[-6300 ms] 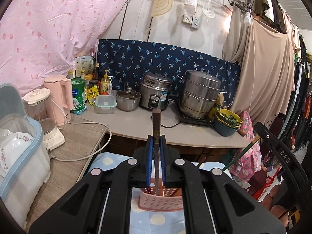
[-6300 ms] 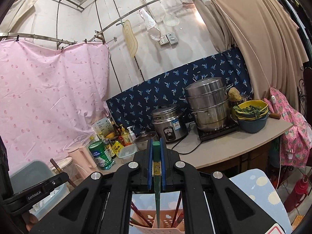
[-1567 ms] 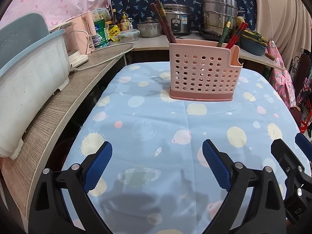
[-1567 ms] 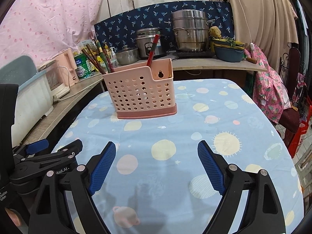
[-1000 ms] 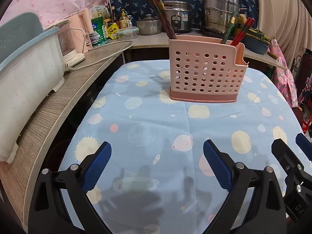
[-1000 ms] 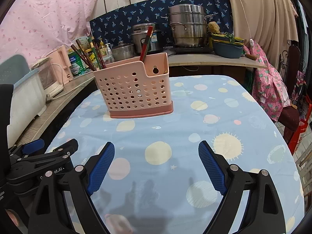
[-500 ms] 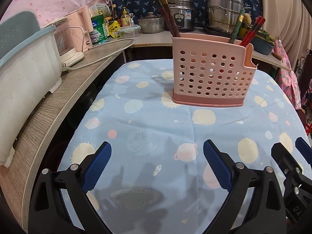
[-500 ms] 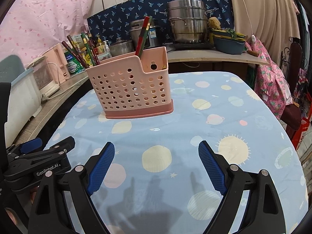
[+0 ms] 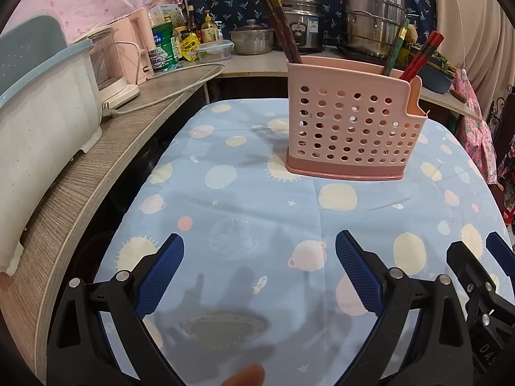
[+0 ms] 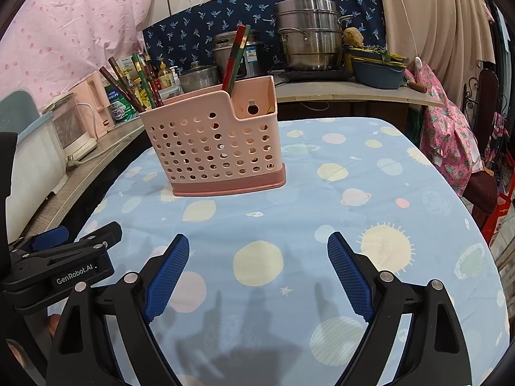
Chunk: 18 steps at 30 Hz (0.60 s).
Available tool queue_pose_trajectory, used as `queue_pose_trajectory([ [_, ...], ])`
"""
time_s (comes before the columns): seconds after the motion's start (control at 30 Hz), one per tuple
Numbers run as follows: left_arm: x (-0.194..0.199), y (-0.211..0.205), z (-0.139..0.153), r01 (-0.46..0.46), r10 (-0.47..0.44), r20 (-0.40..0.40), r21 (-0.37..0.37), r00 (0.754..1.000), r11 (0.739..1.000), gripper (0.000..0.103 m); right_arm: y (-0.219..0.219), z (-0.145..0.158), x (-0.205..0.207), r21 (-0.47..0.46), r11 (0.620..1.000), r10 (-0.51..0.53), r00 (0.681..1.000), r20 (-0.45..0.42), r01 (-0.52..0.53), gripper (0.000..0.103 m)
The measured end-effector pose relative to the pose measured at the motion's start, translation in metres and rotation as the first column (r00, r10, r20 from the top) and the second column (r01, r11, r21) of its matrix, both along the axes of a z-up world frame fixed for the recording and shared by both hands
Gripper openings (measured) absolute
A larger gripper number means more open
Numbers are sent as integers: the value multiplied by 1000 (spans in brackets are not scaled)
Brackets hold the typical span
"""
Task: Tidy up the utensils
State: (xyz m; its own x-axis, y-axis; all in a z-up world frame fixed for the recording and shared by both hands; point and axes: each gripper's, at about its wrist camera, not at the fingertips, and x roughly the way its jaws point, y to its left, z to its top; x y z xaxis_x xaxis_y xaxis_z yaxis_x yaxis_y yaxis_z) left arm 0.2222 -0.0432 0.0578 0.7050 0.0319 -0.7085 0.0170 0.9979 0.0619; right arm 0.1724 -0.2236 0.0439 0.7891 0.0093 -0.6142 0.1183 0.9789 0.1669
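both claws wide open, empty, pink utensil basket well ahead on tablecloth

Matt pink perforated plastic on the utensil holder; soft printed cloth over the table; shiny steel on the stacked pots, upper right; textured blue rubbery pads, lower frame.

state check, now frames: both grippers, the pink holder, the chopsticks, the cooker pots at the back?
left gripper: open, empty, over the cloth.
right gripper: open, empty, over the cloth.
pink utensil holder: upright on the tablecloth, apart from both grippers.
chopsticks: standing tilted in the holder, in separate bunches.
steamer pot: lid on.
rice cooker: lid shut.
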Motion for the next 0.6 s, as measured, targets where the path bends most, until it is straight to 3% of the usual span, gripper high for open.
queue_pose_trajectory([
  [0.6,-1,-7,6,37,-38,23,13,999,999,91,1,2,-1,-4,1000,4,1000,1,-4,84],
])
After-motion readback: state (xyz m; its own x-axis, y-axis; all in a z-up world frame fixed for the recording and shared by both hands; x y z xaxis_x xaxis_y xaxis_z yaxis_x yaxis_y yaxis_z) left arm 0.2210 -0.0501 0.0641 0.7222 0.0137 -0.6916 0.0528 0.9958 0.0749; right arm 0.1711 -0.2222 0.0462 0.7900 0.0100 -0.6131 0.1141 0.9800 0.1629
